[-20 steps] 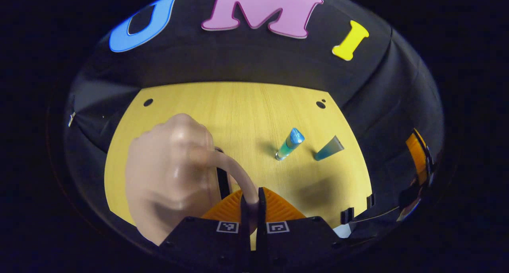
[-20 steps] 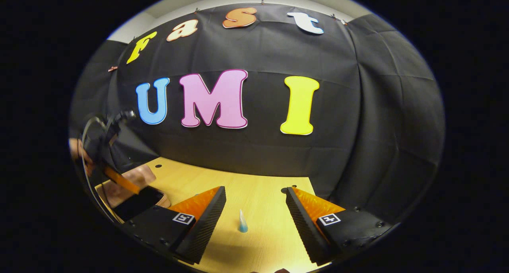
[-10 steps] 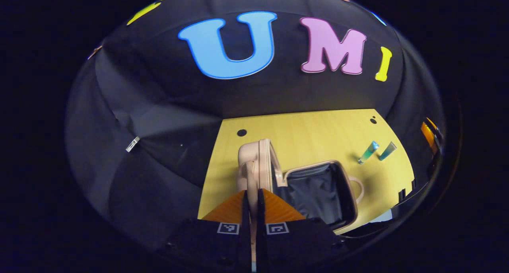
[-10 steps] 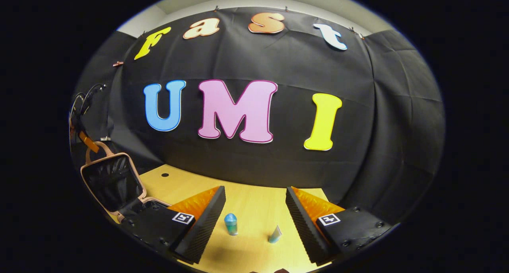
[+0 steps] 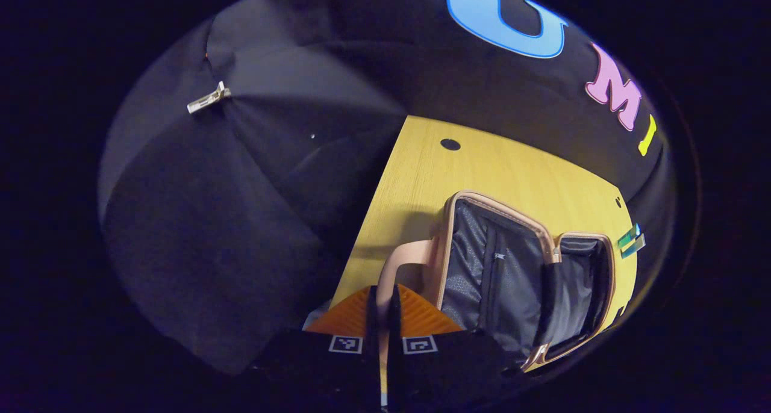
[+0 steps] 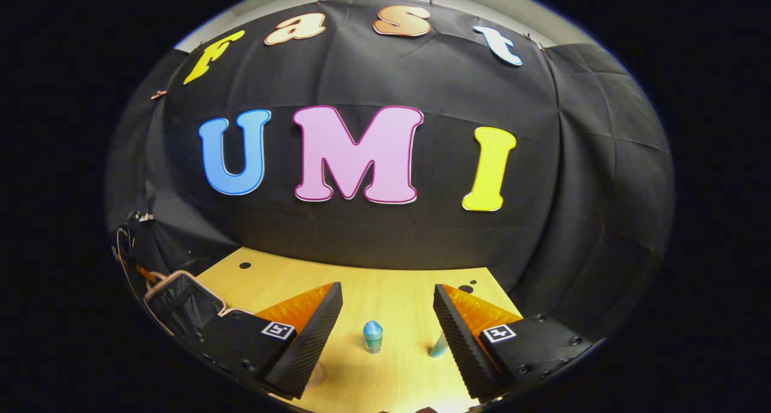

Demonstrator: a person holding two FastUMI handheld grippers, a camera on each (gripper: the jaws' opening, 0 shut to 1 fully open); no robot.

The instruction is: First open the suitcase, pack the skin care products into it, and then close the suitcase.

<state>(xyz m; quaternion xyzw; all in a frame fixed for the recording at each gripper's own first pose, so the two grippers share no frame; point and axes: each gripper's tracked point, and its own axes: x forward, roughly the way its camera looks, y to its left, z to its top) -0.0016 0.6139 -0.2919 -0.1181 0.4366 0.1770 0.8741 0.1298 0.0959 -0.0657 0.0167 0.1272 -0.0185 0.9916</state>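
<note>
The small pink suitcase (image 5: 500, 262) lies open on the yellow table (image 5: 482, 166), its dark lined lid swung back toward me and the base (image 5: 578, 280) beyond it. My left gripper (image 5: 381, 304) is shut on the lid's pink handle (image 5: 400, 262). Two blue-green skin care tubes (image 5: 630, 239) lie past the case at the far right. In the right gripper view, a blue-capped bottle (image 6: 373, 336) stands between the open fingers of my right gripper (image 6: 385, 341), farther off on the table. A teal tube (image 6: 438, 345) sits beside the right finger (image 6: 461, 335). The open suitcase (image 6: 181, 301) shows at the left.
The table's left edge (image 5: 373, 220) runs close beside the suitcase lid, with black cloth hanging beyond it. Small dark holes (image 5: 449, 144) mark the tabletop's far corners. Bare wood (image 6: 289, 277) stretches between the case and the bottles.
The left gripper has swung the lid by its handle from closed through upright to laid back open. The right gripper has stayed open, shifting slightly so the bottle now sits between its fingers.
</note>
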